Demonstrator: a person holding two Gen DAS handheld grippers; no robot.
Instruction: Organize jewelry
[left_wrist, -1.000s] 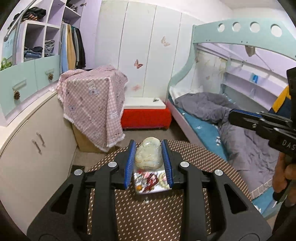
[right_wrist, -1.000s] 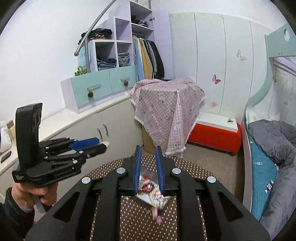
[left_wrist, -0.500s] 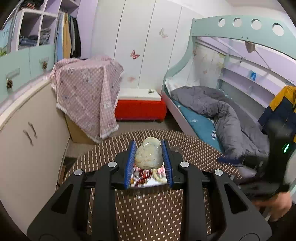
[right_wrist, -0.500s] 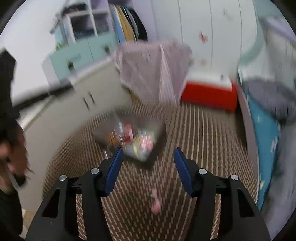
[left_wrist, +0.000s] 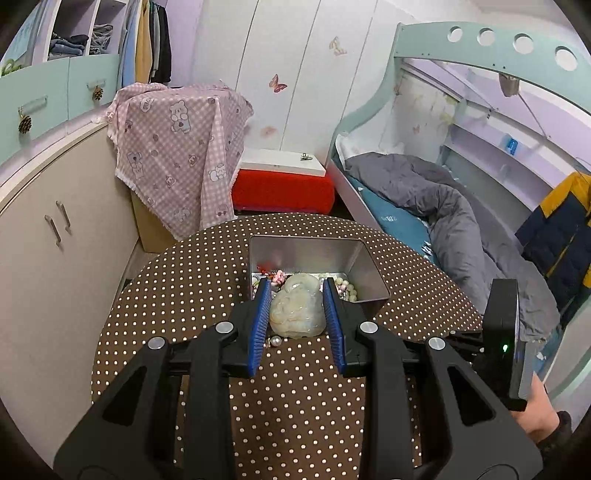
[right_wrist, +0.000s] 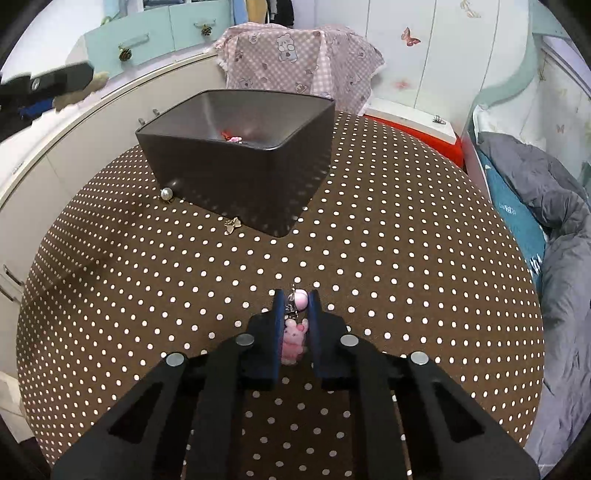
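My left gripper (left_wrist: 297, 288) is shut on a pale green jade carving (left_wrist: 297, 314), held just above the near rim of the metal jewelry box (left_wrist: 364, 269). Beads and red and pink pieces lie inside the box. My right gripper (right_wrist: 294, 299) is down at the dotted table, its blue pads around a pink bunny charm (right_wrist: 294, 338) with a pink bead (right_wrist: 299, 300). The box shows dark in the right wrist view (right_wrist: 236, 184). The left gripper shows blurred at the top left of that view (right_wrist: 48, 85).
A round brown polka-dot table (right_wrist: 406, 240) carries the box. A pearl earring (right_wrist: 167, 193) and a gold bow charm (right_wrist: 232, 225) lie beside the box. A white cabinet (left_wrist: 55, 258) stands left, and a bed with a grey duvet (left_wrist: 443, 206) right.
The right gripper let go of the box, opened, dropped to the table and closed around the pink bunny charm. The left gripper with the jade carving tilted down over the box.
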